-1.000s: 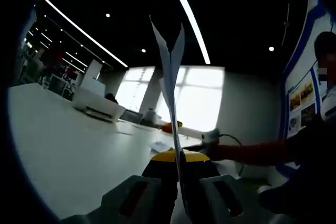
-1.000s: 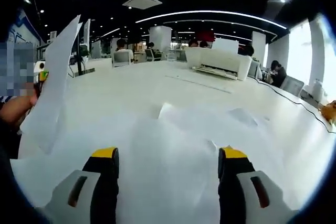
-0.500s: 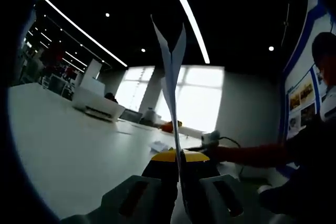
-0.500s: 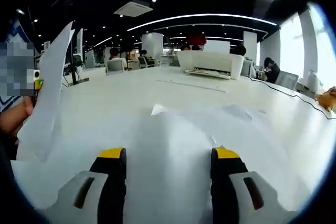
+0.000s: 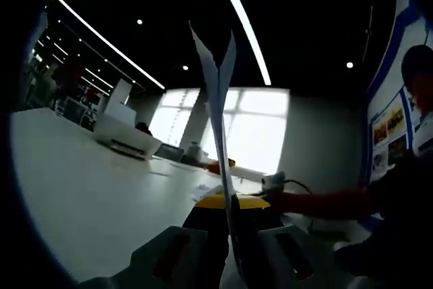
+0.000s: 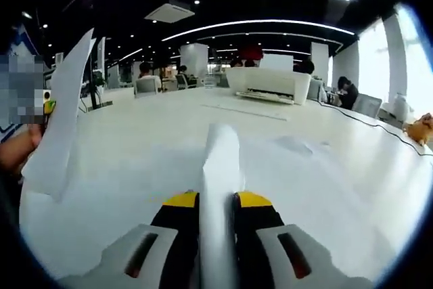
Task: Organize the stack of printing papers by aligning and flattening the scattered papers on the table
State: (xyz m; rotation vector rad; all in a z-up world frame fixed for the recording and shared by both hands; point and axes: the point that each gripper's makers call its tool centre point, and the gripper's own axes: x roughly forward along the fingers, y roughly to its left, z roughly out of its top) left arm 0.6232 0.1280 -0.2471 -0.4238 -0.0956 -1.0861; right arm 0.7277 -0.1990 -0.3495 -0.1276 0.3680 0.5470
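Note:
In the left gripper view my left gripper (image 5: 232,202) is shut on white paper sheets (image 5: 218,99) that stand upright, edge-on, between its yellow-tipped jaws. In the right gripper view my right gripper (image 6: 216,199) is shut on a white paper sheet (image 6: 220,160) that bulges up in a ridge from the white table (image 6: 142,147). The upright sheets held by the left gripper (image 6: 62,116) rise at the left of that view. More loose sheets (image 6: 301,145) lie flat on the table beyond.
A white printer (image 6: 269,82) sits at the far side of the table, also seen as the printer (image 5: 127,137) at left. A person's sleeve (image 5: 331,201) reaches in from the right. A cable (image 6: 369,123) runs along the table's right side. Seated people (image 6: 145,72) are far behind.
My right gripper's jaws have gone from wide apart to shut, pinching the sheet on the table into a raised ridge. The left gripper has kept its sheets upright, shifting only slightly.

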